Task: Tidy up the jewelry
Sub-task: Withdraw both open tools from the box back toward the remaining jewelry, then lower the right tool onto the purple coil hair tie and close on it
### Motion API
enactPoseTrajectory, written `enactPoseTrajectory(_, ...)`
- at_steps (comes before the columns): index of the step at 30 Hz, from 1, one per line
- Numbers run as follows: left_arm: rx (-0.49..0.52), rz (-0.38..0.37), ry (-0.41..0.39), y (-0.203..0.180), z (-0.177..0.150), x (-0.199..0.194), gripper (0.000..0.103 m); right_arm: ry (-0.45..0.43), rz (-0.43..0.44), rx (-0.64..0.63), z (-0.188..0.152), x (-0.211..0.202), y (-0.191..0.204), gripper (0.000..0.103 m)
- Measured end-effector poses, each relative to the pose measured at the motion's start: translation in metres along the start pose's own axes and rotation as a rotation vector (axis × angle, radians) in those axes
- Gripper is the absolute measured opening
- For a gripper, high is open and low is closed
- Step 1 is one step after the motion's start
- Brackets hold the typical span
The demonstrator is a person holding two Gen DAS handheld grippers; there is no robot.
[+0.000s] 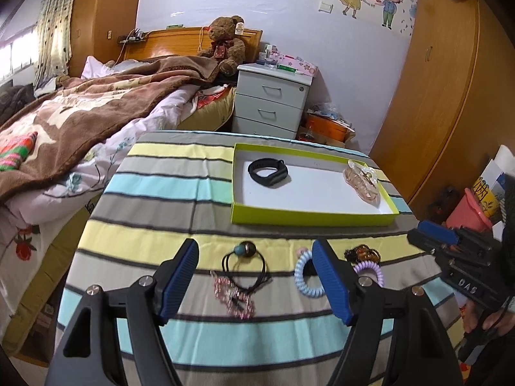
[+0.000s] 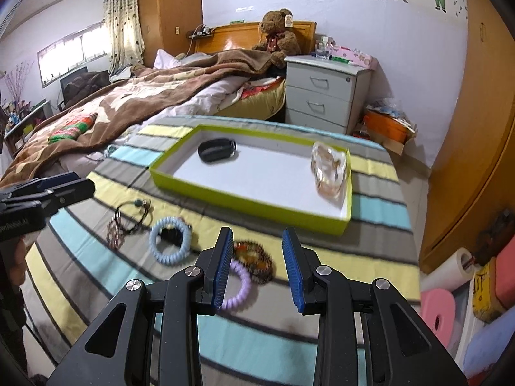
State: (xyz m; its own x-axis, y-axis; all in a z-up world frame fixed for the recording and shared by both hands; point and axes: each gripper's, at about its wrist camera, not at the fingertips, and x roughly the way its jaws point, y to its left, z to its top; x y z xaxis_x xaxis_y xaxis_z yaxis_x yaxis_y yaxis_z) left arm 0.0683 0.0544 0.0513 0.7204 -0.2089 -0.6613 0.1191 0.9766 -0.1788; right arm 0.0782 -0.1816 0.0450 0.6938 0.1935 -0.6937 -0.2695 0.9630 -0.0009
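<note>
Left wrist view: left gripper (image 1: 254, 276) jaws spread wide, empty, above a black hair tie (image 1: 245, 262) and a pink beaded piece (image 1: 234, 296) on the striped cloth (image 1: 154, 189). Right gripper (image 2: 257, 267) jaws part open, empty. The green tray (image 1: 309, 217) holds a black band (image 1: 268, 171) and a clear clip (image 1: 363, 177). Only the right wrist view shows the purple coil tie (image 2: 238, 289) whole, though blurred; a left finger (image 1: 331, 283) covers part of the blue coil tie (image 1: 304, 278).

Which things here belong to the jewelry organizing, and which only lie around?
Belong: green tray, black band, clear hair clip, black hair tie, pink sparkly piece, blue coil tie, purple coil tie, brown bracelet.

Lying about: teddy bear, nightstand, bed blanket.
</note>
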Motion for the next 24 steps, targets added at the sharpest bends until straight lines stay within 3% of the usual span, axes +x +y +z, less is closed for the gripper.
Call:
enactPoseTrajectory(8, -0.047, 0.015, 0.007, 0.022, -0.022, -0.008, 0.078, 0.062, -0.006, 0.033, -0.029, 0.015, 0.004, 0.033)
enactPoseTrajectory(24, -0.097, 0.042, 0.041, 0.053, -0.044, -0.007, 0.082, 0.135, -0.032, 0.065, -0.041, 0.036, 0.01, 0.033)
